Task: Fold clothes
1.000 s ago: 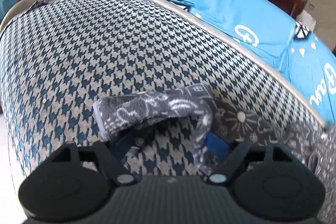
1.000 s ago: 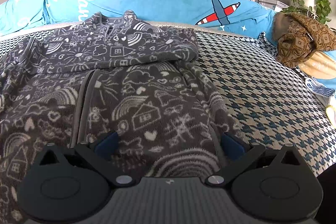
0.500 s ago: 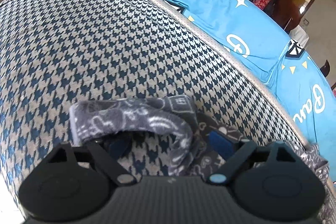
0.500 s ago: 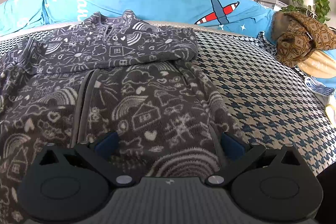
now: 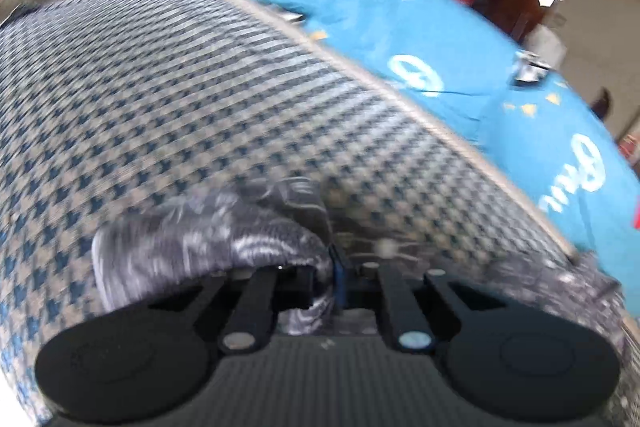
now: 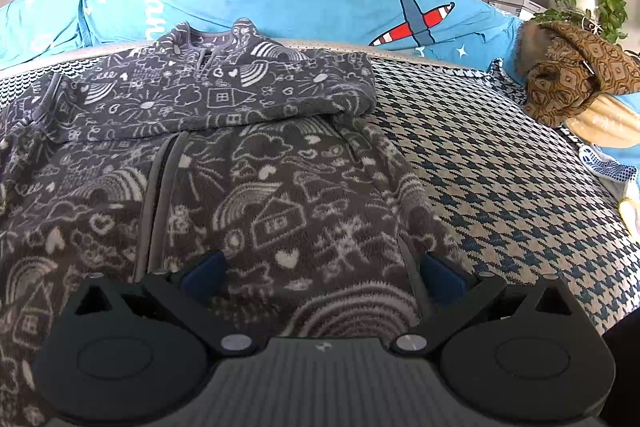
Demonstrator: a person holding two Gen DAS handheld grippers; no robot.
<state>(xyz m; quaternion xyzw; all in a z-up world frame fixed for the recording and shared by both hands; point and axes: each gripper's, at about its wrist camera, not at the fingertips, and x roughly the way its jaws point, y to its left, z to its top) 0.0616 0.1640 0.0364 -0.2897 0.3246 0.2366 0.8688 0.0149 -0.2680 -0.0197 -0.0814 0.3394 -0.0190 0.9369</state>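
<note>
Left tongs point(image 5: 334, 277): jaws drawn together, clenched on the sleeve point(image 5: 208, 247) of the grey fleece top point(image 6: 260, 187); a fold of cloth is pinched between the pads, the cuff end bulging out to their left. View blurred.

Right tongs point(image 6: 322, 273): jaws spread wide, holding nothing, hovering just over the hem end of the top, which lies flat directly ahead of them.

Progress, judged: early to middle. One sleeve point(image 6: 208, 99) already lies folded across the chest, beyond the right tongs near the collar. The other sleeve is only just gripped and not yet laid over. Body fold still to do.

Surroundings: houndstooth mattress point(image 6: 500, 187) under everything, bare ahead of the left tongs. Far right of the right tongs, a brown patterned bundle point(image 6: 576, 75). Beyond, blue printed bedding point(image 6: 320, 7) rims the bed; furniture behind. Nothing obstructs the fold path.
</note>
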